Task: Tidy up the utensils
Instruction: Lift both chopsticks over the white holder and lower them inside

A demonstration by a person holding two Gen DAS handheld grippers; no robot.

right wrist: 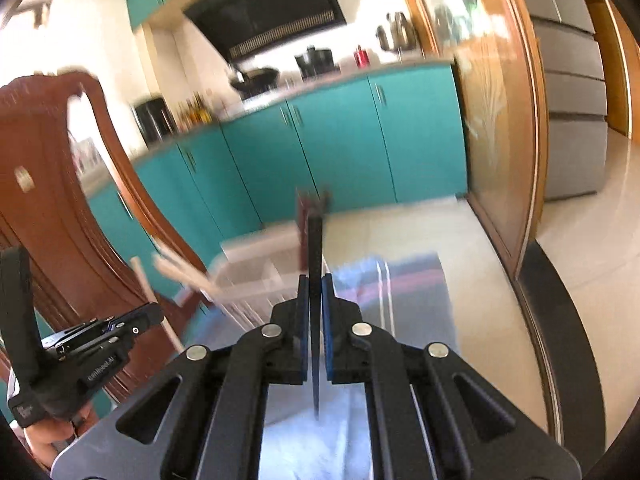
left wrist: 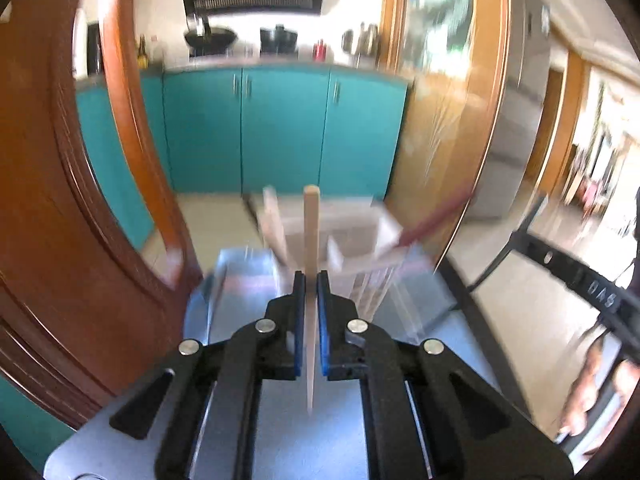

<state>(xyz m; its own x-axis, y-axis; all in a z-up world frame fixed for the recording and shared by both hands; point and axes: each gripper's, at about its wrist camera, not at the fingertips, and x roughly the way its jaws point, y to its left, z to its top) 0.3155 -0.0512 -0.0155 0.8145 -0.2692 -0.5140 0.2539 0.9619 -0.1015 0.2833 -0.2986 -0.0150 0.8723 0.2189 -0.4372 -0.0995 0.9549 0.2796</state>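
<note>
A: What does the left claw [left wrist: 311, 280] have?

B: It is clenched on a pale wooden chopstick [left wrist: 310, 232]. The stick runs straight up between the blue pads, its square end above the fingertips and its thin end pointing back toward the camera.

A: And the right claw [right wrist: 315, 282]?

B: Clenched too, on a dark chopstick [right wrist: 315, 320] with a reddish-brown upper end. It stands between the pads the same way, thin tip toward the lens.

A: Where is the holder?

B: A clear plastic utensil organizer [left wrist: 360, 236] sits ahead of both claws, on a blue-and-pink striped cloth [right wrist: 408, 292] laid over the counter [left wrist: 472, 344]. It is blurred, so I cannot count its compartments. In the right wrist view more pale chopsticks [right wrist: 188, 276] lean out over its left rim; in the left wrist view a reddish stick [left wrist: 432, 216] juts out to its right.

A: Are the two held sticks touching the organizer?

B: Too blurred to tell.

A: Anything else in sight?

B: The right view catches the left claw from the side at lower left, with its pale stick angled upward. A brown wooden chair back [right wrist: 52, 184] stands to the left, teal kitchen cabinets [left wrist: 280, 128] lie behind, and a wok [right wrist: 256, 78] sits on the far worktop.
</note>
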